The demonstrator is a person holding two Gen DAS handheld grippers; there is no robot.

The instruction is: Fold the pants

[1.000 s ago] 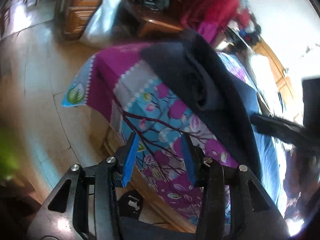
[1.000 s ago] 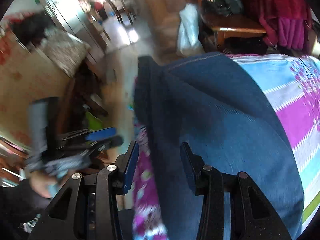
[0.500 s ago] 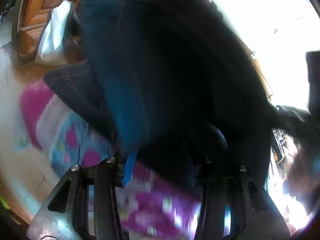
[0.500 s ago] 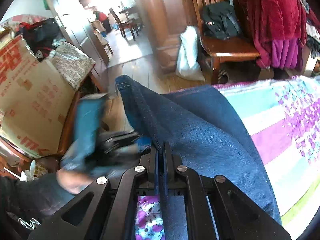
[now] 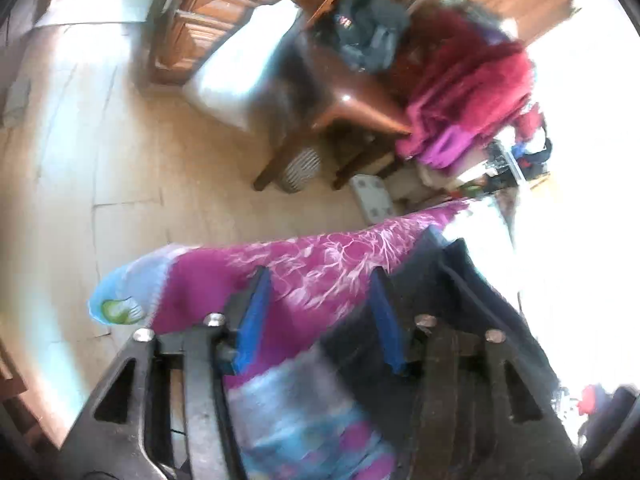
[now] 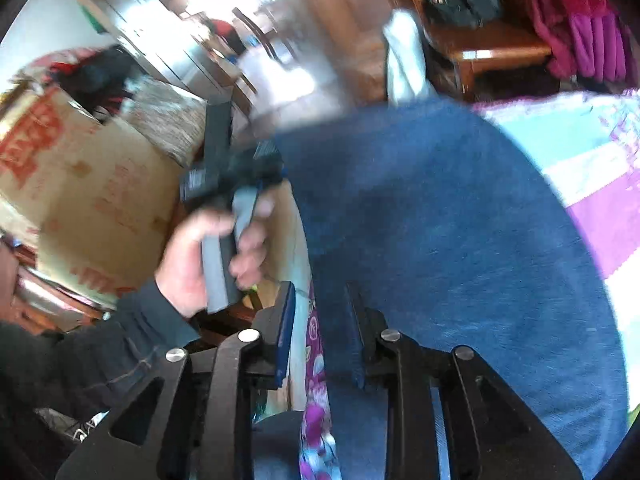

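The blue denim pants (image 6: 440, 220) lie folded over on the bed's flowered magenta and blue sheet (image 6: 600, 148). My right gripper (image 6: 320, 336) is open just above their near left edge, nothing held between its pads. In the left wrist view the pants (image 5: 460, 300) appear as dark cloth at the right, partly behind the right finger. My left gripper (image 5: 320, 316) stands open over the magenta sheet (image 5: 320, 264) near the bed's corner. A hand (image 6: 208, 248) holds the left gripper (image 6: 240, 172) at the pants' far left edge.
A wooden chair (image 5: 352, 104) with a black bag (image 5: 368, 28) and a red blanket (image 5: 464, 92) stands past the bed. A white sack (image 5: 240, 76) leans on the tiled floor (image 5: 100, 160). A large cardboard box (image 6: 80, 184) sits left of the bed.
Half a second ago the right gripper was shut on the pants' edge; it has let go and opened. The pants that hung before the left gripper now lie on the bed.
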